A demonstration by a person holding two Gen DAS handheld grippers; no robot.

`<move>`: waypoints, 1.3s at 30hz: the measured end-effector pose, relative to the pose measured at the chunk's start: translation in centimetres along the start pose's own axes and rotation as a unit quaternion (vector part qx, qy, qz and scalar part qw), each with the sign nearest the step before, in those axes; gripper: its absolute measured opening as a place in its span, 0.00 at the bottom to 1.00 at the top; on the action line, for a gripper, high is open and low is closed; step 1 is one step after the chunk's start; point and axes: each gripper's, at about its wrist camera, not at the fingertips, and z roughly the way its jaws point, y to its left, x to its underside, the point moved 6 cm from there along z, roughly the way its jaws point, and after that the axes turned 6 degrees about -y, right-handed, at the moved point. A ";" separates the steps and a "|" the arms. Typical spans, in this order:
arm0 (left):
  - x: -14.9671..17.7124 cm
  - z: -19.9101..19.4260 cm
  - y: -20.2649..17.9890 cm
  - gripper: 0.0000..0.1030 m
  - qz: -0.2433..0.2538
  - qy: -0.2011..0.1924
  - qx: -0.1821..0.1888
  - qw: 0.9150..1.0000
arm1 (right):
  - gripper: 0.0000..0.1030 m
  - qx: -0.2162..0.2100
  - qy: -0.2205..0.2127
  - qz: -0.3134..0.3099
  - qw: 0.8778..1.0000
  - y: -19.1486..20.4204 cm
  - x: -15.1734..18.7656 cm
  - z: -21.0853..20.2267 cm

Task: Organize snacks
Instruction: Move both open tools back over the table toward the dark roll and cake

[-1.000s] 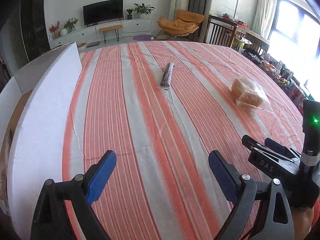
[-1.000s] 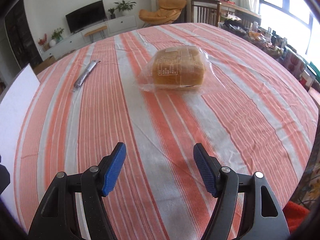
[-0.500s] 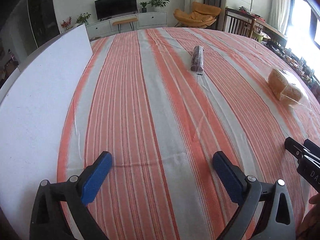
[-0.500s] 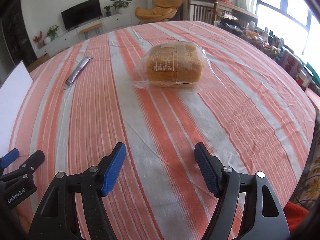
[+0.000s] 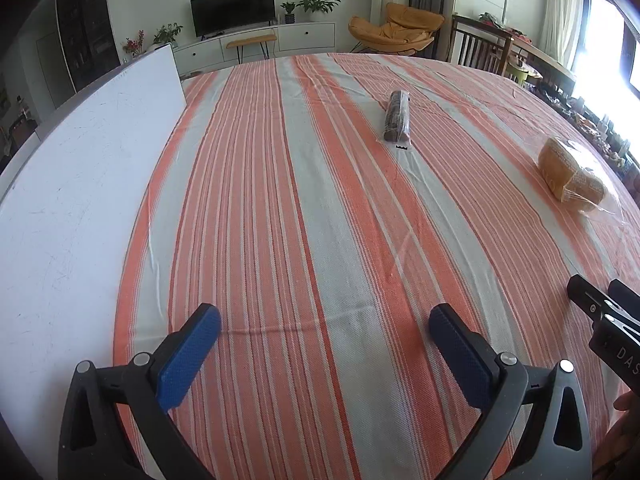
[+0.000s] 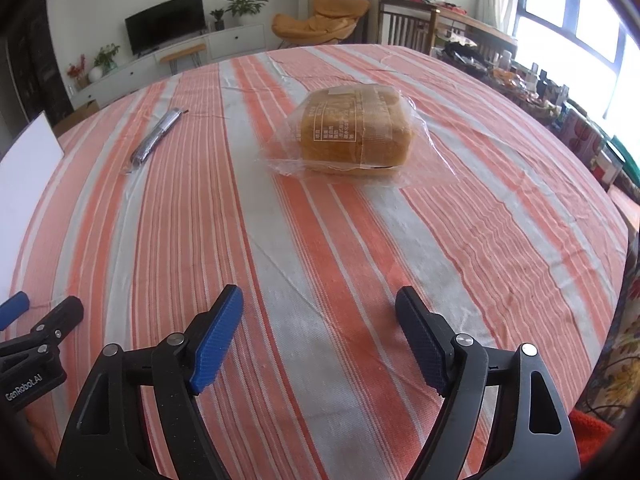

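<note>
A loaf of bread in a clear bag (image 6: pixel 354 132) lies on the striped tablecloth ahead of my right gripper (image 6: pixel 320 336), which is open and empty above the cloth. The loaf also shows at the right of the left wrist view (image 5: pixel 572 176). A dark, slim wrapped snack roll (image 5: pixel 397 115) lies far ahead of my left gripper (image 5: pixel 324 344), which is open and empty; the roll also shows in the right wrist view (image 6: pixel 156 140). The right gripper's tip (image 5: pixel 600 312) shows at the left view's right edge.
A white board (image 5: pixel 80 184) lies along the table's left side, also seen in the right wrist view (image 6: pixel 24 168). The orange-striped tablecloth (image 5: pixel 320 220) covers the table. Cluttered shelves (image 6: pixel 576 120) stand past the right edge.
My left gripper has swung left and forward, so the white board now lies flat beside it. My right gripper has eased back slightly from the bread. Both stay open.
</note>
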 end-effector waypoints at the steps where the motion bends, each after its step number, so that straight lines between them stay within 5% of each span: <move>1: 0.0 0.0 0.0 1.00 0.000 0.000 0.000 1.000 | 0.79 0.000 0.000 0.000 1.000 0.0 0.0 0.0; 39: 0.2 -0.2 0.0 1.00 0.006 0.017 0.005 1.000 | 0.83 -0.005 0.002 -0.004 1.000 0.4 -0.2 -0.1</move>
